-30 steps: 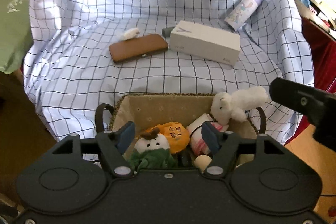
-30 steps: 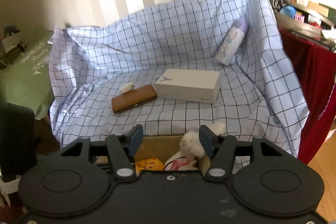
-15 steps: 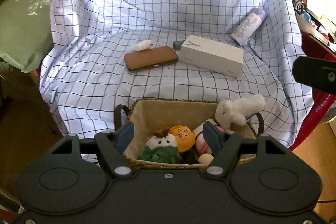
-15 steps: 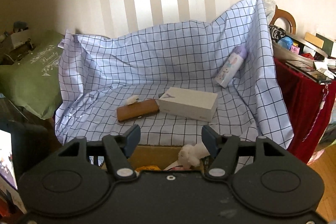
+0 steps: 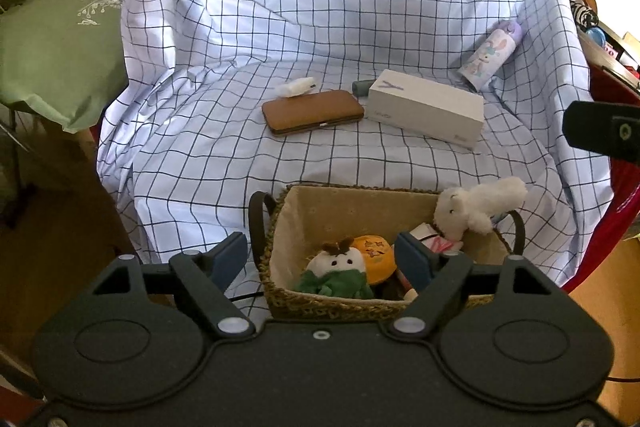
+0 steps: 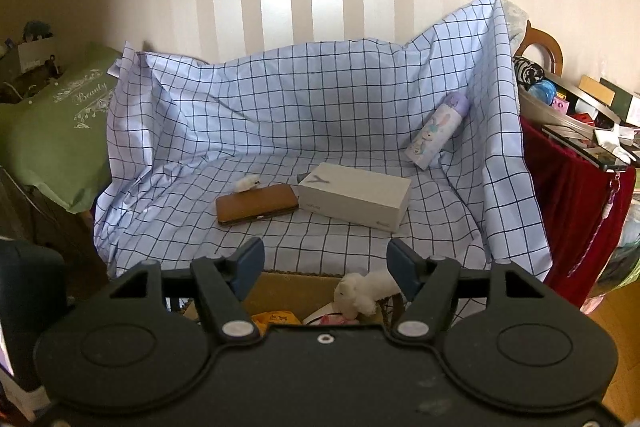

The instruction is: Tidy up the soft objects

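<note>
A woven basket (image 5: 340,303) with dark handles stands at the near edge of the checked cloth. In it lie a white toy with a green scarf (image 5: 340,267), an orange plush (image 5: 374,251) and a pink-and-white toy (image 5: 434,241). A white plush lamb (image 5: 476,207) lies over the basket's right rim; it also shows in the right wrist view (image 6: 362,291). My left gripper (image 5: 320,261) is open and empty, above and behind the basket. My right gripper (image 6: 326,267) is open and empty, higher and further back; its body shows at the right edge of the left wrist view (image 5: 600,129).
On the checked cloth (image 5: 280,155) lie a brown case (image 5: 314,111), a small white object (image 5: 294,87), a white box (image 5: 426,107) and a pastel bottle (image 5: 490,55). A green cushion (image 5: 56,47) is at the left, a cluttered red-draped table (image 6: 580,147) at the right.
Both grippers have drawn back and up from the basket, staying open; the right wrist view now shows more wall and less of the basket.
</note>
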A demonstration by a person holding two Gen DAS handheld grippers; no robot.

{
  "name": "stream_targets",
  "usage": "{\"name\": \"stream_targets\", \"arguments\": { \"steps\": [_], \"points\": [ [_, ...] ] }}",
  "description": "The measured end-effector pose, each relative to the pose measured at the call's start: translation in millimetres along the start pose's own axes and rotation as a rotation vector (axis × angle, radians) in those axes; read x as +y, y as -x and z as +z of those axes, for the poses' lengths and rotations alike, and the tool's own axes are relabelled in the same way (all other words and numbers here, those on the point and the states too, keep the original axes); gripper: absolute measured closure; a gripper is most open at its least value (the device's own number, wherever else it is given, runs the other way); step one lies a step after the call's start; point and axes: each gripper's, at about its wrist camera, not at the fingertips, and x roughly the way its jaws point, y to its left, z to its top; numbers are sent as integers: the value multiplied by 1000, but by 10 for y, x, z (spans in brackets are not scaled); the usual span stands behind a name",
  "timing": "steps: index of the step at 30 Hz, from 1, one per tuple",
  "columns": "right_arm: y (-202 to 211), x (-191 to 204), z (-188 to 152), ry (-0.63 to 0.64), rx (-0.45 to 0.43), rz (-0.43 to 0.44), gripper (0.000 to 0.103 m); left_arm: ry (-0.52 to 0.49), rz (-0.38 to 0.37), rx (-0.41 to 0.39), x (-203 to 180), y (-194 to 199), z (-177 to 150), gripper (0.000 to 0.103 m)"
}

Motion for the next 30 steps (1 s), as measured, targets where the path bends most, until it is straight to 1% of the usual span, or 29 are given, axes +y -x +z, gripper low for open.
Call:
{"name": "stream_targets", "arguments": {
  "steps": [5, 9, 15, 17, 19, 22, 25, 28, 30],
  "points": [
    [-52, -78, -25, -22, -1, -19, 31, -16, 13, 12, -19, -22, -19, 27],
    [-113, -186, -67, -52, -1, -42, 27, -34, 21, 16, -34, -35, -36, 26],
    [-341, -318, -179, -85, 32, -91, 26, -28, 19, 21, -2, -80, -39, 25],
    [-402, -348, -223, -87, 35, -100, 24, -30, 24, 17, 7, -105, -25, 25],
    [-461, -366, -267, -94, 31, -115, 16, -30, 33, 14, 14, -134, -10, 25],
    [-552, -383, -327, -101, 26, -134, 11, -34, 41, 25, 28, -205, 12, 25],
    [-686, -377, -367, -98, 47, -139, 10, -38, 50, 41, 46, -291, 37, 25],
    [-837, -356, -373, -85, 84, -121, 10, -30, 54, 61, 88, -384, 83, 25],
    [-918, -326, -371, -72, 94, -115, 10, -22, 60, 67, 119, -432, 122, 25]
  ]
}}
